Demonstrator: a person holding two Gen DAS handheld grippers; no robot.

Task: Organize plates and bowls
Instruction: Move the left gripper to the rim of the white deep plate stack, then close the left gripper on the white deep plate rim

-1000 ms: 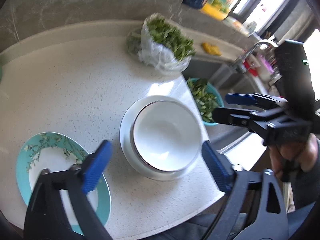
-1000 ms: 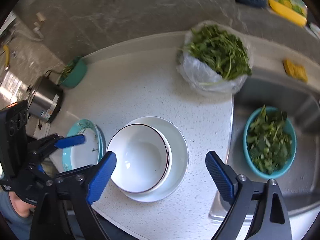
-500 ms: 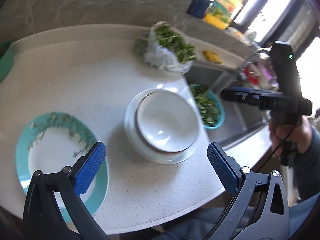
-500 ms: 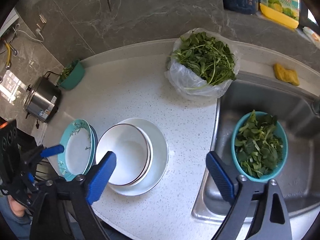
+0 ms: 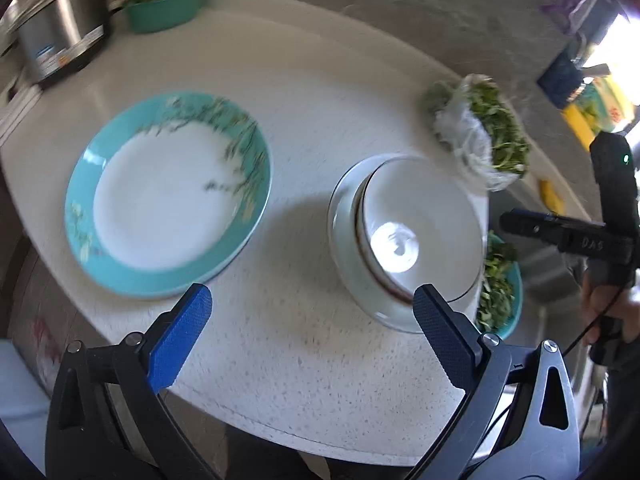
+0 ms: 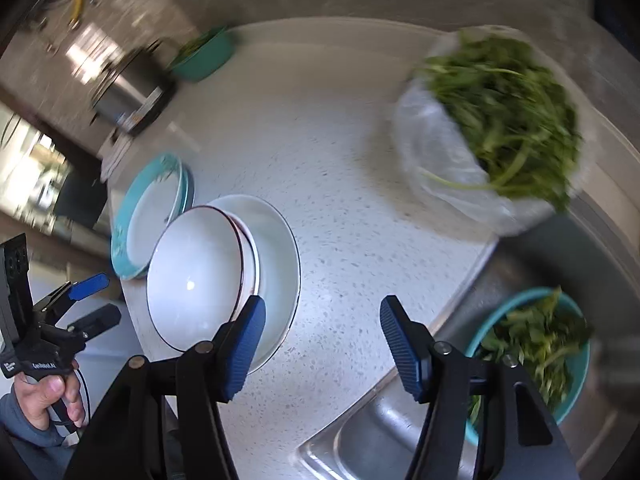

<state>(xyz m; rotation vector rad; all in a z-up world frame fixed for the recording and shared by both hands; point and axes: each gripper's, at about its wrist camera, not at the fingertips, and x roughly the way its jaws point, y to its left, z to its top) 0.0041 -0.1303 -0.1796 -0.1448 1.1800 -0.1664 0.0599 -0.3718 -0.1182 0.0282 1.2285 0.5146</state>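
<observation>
A teal-rimmed plate (image 5: 168, 196) lies on the white counter (image 5: 304, 92), left of a white plate (image 5: 344, 240) that carries stacked white bowls (image 5: 420, 220). My left gripper (image 5: 308, 332) is open and empty above the counter's near edge, between the two. In the right wrist view the bowls (image 6: 200, 268) sit on the white plate (image 6: 280, 248), with the teal plate (image 6: 140, 216) behind them. My right gripper (image 6: 320, 340) is open and empty, its left finger over the white plate's rim.
A bag of greens (image 6: 492, 128) sits at the back right. A teal bowl of greens (image 6: 532, 344) sits in the steel sink (image 6: 380, 432). A steel pot (image 5: 60, 32) and a teal bowl (image 5: 164, 8) stand at the far left.
Both grippers have pulled back from the bowls and swung; the left view has turned left, bringing the teal plate and the pot into view. The right gripper's fingers stand closer together than before. Bowls unmoved.
</observation>
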